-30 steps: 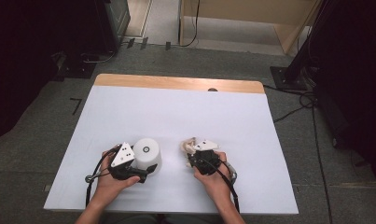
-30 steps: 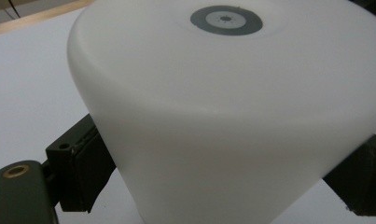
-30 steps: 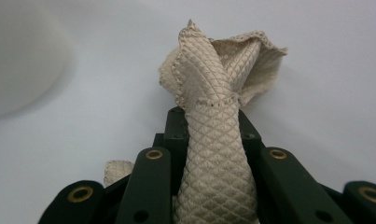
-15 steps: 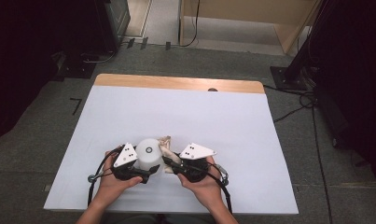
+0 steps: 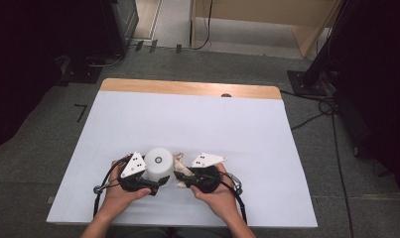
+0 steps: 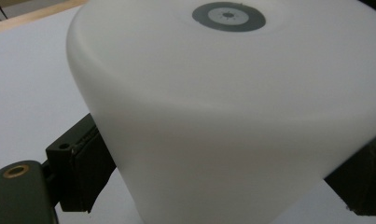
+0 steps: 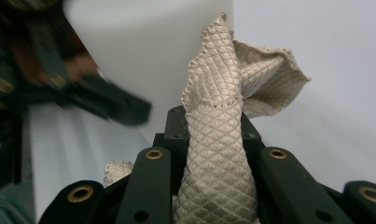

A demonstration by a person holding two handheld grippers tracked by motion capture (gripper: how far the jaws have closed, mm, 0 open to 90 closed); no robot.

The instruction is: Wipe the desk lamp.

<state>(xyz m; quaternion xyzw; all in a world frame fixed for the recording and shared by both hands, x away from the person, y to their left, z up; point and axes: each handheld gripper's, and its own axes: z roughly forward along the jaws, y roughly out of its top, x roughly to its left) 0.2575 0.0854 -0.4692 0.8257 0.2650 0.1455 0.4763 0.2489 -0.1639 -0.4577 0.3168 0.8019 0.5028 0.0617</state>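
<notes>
A: What was recorded at the left of the bench point(image 5: 138, 114)?

B: The left gripper point(image 5: 147, 184) was seen near the front edge, held in the person's left hand point(image 5: 119, 194). Its jaws were closed on the white cylinder point(image 5: 158, 163), one black pad pressed against each side of the wall. In the left gripper view the cylinder point(image 6: 232, 116) was shown tilted, with a grey ring point(image 6: 228, 16) at the centre of its flat end.

A: And at the middle?

B: A beige quilted cloth point(image 5: 180, 163) was found just beside the cylinder on its right, between the two grippers. Whether cloth and cylinder were touching could not be told from the high view.

A: What was noted at the right?

B: The right gripper point(image 5: 181, 177) was held in the right hand point(image 5: 213, 191), pointed toward the cylinder. Its jaws were set narrow and clamped on the cloth point(image 7: 218, 154), which was bunched between them and fanned out above them. Behind the cloth, the white cylinder point(image 7: 143, 51) was seen close by, with the left gripper point(image 7: 97, 100) blurred at its side.
</notes>
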